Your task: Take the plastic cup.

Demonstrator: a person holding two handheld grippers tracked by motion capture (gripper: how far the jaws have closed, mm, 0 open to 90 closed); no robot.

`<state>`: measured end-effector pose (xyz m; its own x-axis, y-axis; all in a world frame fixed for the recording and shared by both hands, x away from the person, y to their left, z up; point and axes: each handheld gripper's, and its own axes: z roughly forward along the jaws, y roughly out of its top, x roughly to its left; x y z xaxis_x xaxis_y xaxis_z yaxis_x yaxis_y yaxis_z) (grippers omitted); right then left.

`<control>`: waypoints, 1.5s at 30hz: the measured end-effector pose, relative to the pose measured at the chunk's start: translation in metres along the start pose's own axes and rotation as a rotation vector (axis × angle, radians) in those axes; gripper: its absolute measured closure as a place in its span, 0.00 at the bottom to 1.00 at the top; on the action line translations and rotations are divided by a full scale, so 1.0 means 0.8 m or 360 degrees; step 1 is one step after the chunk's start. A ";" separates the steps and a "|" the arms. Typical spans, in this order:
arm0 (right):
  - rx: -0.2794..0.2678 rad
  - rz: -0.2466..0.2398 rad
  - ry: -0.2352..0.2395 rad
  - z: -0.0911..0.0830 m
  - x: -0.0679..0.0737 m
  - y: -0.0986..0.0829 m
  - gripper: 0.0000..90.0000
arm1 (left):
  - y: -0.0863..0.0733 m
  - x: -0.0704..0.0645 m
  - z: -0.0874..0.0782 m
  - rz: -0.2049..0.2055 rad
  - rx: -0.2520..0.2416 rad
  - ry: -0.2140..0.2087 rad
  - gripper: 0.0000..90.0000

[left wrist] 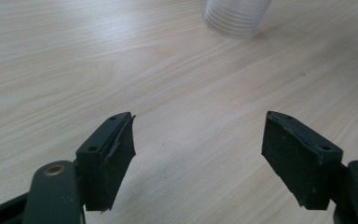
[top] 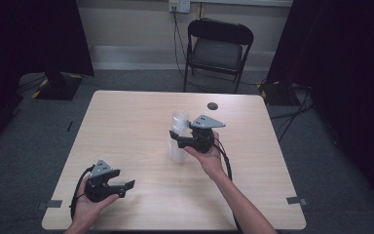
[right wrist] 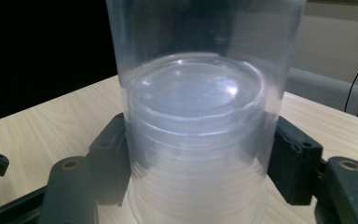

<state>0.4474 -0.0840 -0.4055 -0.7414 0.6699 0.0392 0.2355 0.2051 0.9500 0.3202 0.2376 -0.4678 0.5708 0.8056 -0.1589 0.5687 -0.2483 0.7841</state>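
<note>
Grey carpet, a pale back wall with a socket and dark curtains at both sides are seen around a light wooden table (top: 126, 126) in the high view. A black folding chair (top: 217, 48) is placed beyond the table at twelve o'clock, and a small dark disc (top: 213, 105) lies on the tabletop near the far edge. A stack of clear plastic cups (top: 178, 136) stands upright just right of the table's middle. The right gripper (top: 177, 140) is held at the stack from its three o'clock side, with the jaws set around the lower cups. The left gripper (top: 128, 187) is held low over the table at about seven o'clock from the stack, well apart from it, with the jaws pointing towards three o'clock.

Bare wood grain is shown in the left gripper view, where the left gripper's (left wrist: 198, 154) black jaws are spread wide over the tabletop with nothing between them. The ribbed base of the stack of clear plastic cups (left wrist: 237, 16) is seen at one o'clock, far ahead of the jaws.

Tabletop, wall and dark curtain are seen behind the stack of clear plastic cups (right wrist: 200, 130) in the right gripper view. One jaw of the right gripper (right wrist: 196, 163) is placed at each side of the stack; whether the pads press the plastic cannot be told.
</note>
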 end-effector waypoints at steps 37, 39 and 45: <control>-0.0150 0.0016 0.0018 -0.007 0.002 0.035 0.38 | 0.006 -0.003 0.007 0.0043 0.0019 0.0029 0.30; -0.0160 0.0034 0.0018 -0.009 0.002 0.037 0.38 | 0.007 -0.004 0.006 0.0044 -0.0006 0.0032 0.30; -0.0229 0.0069 0.0014 -0.019 0.000 0.045 0.40 | 0.009 -0.003 0.006 0.0054 -0.0031 0.0064 0.31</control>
<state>0.4463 -0.0873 -0.3670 -0.7382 0.6693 0.0835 0.1754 0.0709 0.9819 0.3254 0.2311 -0.4649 0.5652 0.8178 -0.1083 0.5374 -0.2655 0.8004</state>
